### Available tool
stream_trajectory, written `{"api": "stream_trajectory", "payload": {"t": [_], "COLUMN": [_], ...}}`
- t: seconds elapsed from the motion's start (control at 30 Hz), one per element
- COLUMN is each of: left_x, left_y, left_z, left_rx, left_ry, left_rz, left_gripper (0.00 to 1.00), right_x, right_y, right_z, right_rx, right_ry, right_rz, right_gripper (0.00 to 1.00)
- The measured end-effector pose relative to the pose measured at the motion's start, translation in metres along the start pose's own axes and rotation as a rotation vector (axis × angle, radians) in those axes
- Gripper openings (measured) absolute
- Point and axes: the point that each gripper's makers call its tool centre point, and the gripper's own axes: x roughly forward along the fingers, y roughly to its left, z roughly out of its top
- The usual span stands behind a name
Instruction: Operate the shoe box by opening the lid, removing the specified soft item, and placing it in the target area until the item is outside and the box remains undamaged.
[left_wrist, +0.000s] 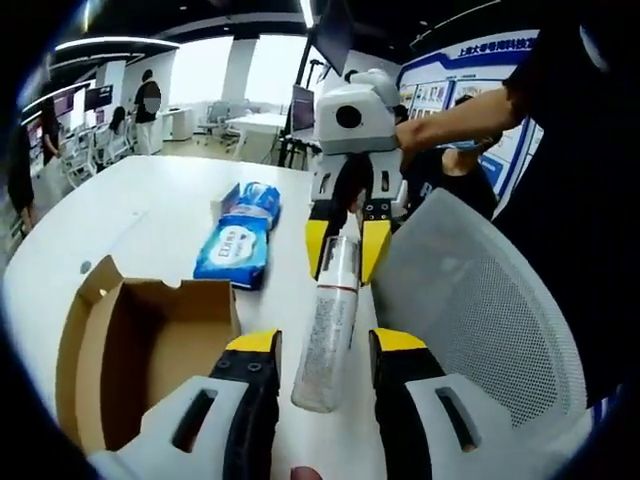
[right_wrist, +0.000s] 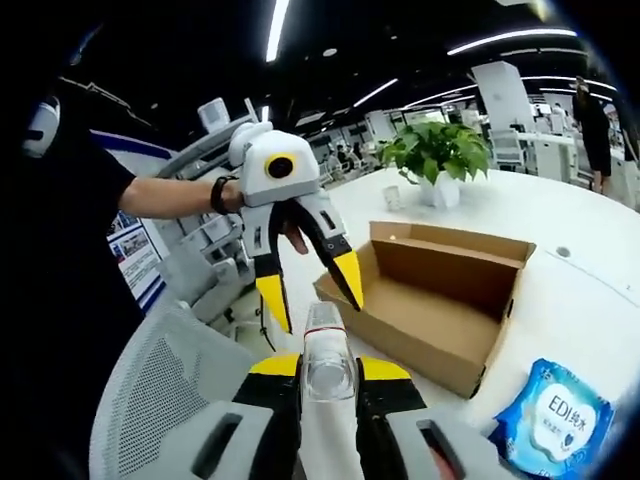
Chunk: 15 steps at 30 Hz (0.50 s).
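Note:
A clear plastic bottle (left_wrist: 322, 340) is held in the air over the table edge, with my right gripper (right_wrist: 328, 368) shut on it. In the left gripper view that right gripper (left_wrist: 345, 250) grips the bottle's far end. My left gripper (left_wrist: 327, 345) is open, and its jaws stand on either side of the bottle's near end without touching it. The right gripper view shows the left gripper (right_wrist: 312, 305) spread wide around the bottle's tip (right_wrist: 325, 322). The open cardboard shoe box (left_wrist: 150, 350) (right_wrist: 440, 290) sits on the white table. A blue soft wipes pack (left_wrist: 238, 240) (right_wrist: 555, 415) lies outside it.
A grey mesh chair (left_wrist: 480, 300) (right_wrist: 160, 400) stands against the table edge under the grippers. A potted plant (right_wrist: 435, 155) sits behind the box. The person's arm (left_wrist: 470, 115) reaches in. People stand at the room's far side (left_wrist: 148, 105).

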Motion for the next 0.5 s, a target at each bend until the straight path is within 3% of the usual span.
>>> {"api": "stream_trajectory", "payload": {"t": [0.33, 0.5], "left_x": [-0.005, -0.006], "left_y": [0.005, 0.005], "left_z": [-0.002, -0.006], "left_rx": [-0.072, -0.085], "left_ry": [-0.054, -0.05], "left_rz": [0.08, 0.11], "left_gripper": [0.4, 0.43], "right_x": [-0.017, -0.028], "right_y": [-0.008, -0.016], "right_z": [-0.008, -0.01], "right_rx": [0.007, 0.026], "right_ry": [0.011, 0.008], "right_rz": [-0.041, -0.079], "right_gripper": [0.15, 0.15]}}
